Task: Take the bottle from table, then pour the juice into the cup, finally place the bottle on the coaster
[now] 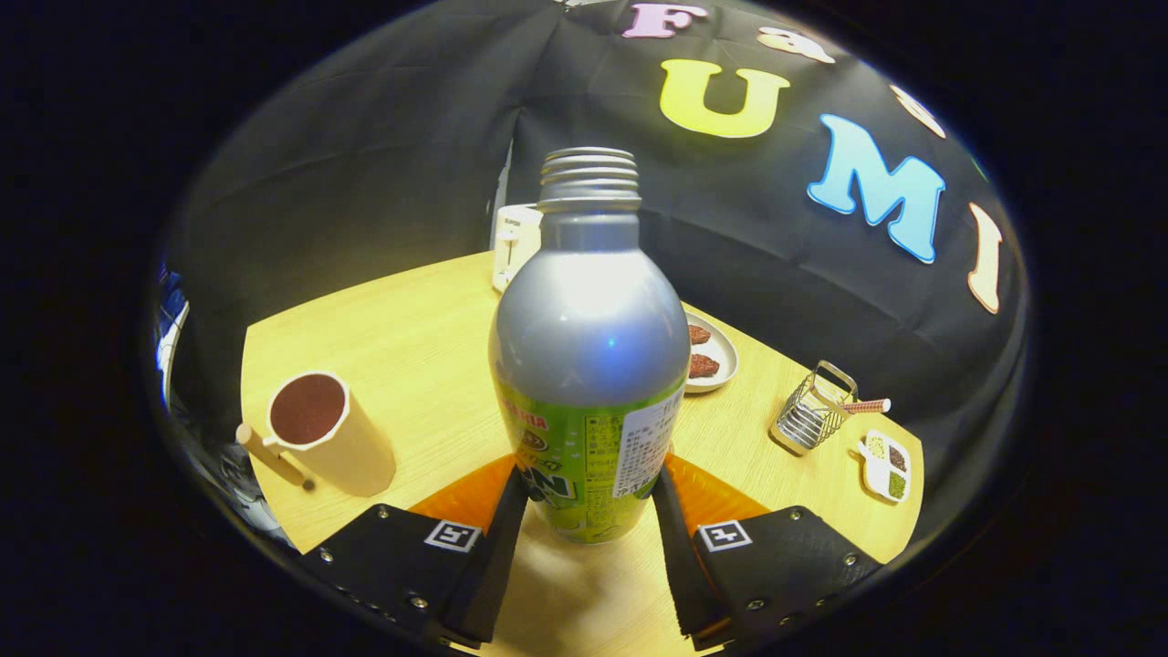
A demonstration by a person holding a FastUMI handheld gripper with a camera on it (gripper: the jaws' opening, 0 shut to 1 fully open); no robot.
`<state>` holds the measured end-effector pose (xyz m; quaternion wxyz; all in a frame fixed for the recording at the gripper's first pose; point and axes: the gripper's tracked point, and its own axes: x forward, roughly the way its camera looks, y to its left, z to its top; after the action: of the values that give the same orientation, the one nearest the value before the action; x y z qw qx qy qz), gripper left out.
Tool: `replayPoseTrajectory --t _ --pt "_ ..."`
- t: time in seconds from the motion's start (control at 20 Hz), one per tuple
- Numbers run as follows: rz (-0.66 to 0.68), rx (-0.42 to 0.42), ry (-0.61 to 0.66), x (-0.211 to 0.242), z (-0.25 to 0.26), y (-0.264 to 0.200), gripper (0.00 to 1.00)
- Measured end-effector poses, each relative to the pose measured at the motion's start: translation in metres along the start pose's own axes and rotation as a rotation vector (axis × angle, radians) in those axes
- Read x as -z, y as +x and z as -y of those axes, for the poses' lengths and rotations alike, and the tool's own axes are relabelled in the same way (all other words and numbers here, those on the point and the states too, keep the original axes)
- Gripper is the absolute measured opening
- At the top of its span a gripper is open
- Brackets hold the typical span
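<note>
The gripper [589,511] has its 2 fingers pressed on the bottle [589,365], upright above the table [411,338]. Uncapped, it could spill juice if tipped before reaching the cup [324,433] beyond the left finger.

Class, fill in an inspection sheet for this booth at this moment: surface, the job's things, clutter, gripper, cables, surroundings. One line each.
Surface: pale wooden table, lit from above.
Job's things: bottle upright, cap off, between the fingers; cup with a handle beside it, dark inside; orange coaster showing under and behind the bottle.
Clutter: plate with brown pieces, wire rack, small divided dish, white appliance at the far edge.
Gripper: gripper with both fingers against the bottle's sides, apparently gripping.
Cables: nothing seen.
Surroundings: black cloth wall behind the table.
</note>
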<state>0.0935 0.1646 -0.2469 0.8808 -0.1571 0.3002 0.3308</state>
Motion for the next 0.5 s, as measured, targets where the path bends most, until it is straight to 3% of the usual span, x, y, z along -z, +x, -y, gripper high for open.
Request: replayPoseTrajectory --t 0.2,0.5 --pt "0.009 0.024 0.083 -0.004 0.017 0.018 0.72" --pt "0.011 0.071 0.108 -0.003 0.038 0.043 0.72"
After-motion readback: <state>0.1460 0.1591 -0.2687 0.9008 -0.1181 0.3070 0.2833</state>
